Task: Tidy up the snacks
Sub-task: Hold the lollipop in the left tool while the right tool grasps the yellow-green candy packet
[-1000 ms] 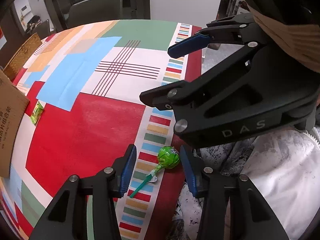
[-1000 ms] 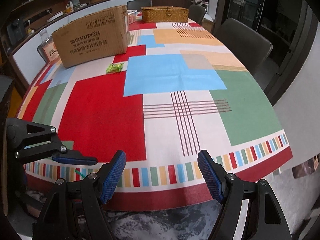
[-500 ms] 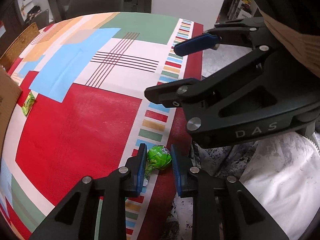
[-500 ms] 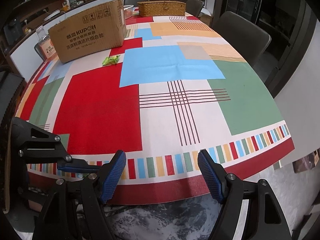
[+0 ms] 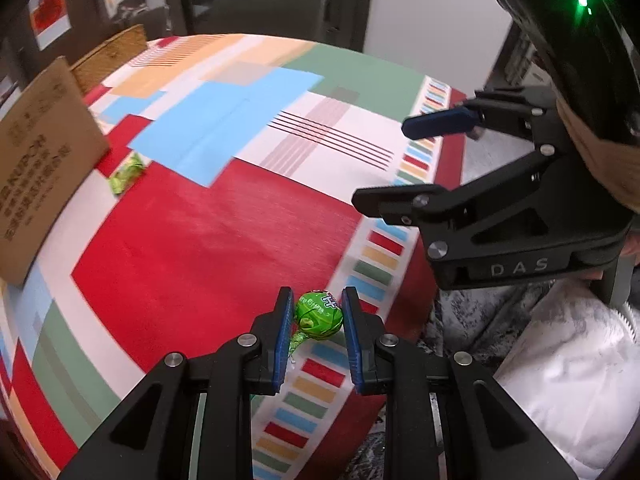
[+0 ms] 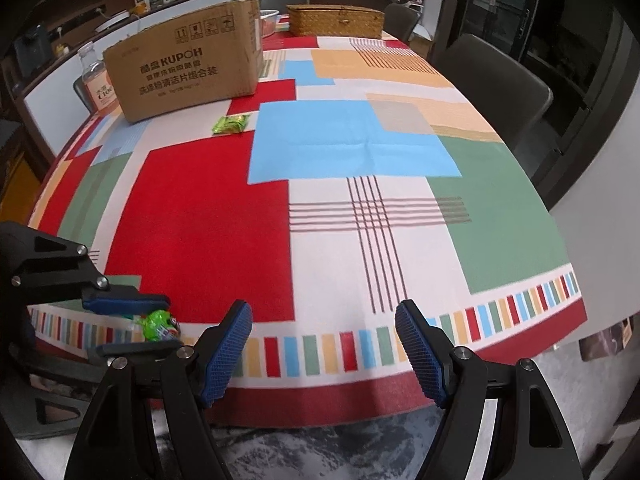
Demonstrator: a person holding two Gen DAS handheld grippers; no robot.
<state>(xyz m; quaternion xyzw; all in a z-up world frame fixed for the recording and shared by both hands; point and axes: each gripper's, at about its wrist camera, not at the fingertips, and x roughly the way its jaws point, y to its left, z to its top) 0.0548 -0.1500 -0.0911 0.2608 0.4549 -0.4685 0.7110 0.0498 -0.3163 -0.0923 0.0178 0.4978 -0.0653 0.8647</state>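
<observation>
Left gripper (image 5: 316, 322) has its jaws clamped on the green lollipop (image 5: 319, 315), the wrapped head pinched between the blue pads (image 5: 283, 334), stick trailing back below the jaws over the tabletop (image 5: 208, 248) edge. Right gripper (image 6: 323, 350) hovers with jaws spread wide, nothing between them. Far ahead of both jaws, a green candy packet (image 6: 231, 124) lies just beside the cardboard box (image 6: 184, 76).

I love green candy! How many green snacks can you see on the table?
2. A green lollipop sits at the near table edge, gripped by the left gripper. A green packet lies far off, just in front of the cardboard box. More could be hidden inside the box.
</observation>
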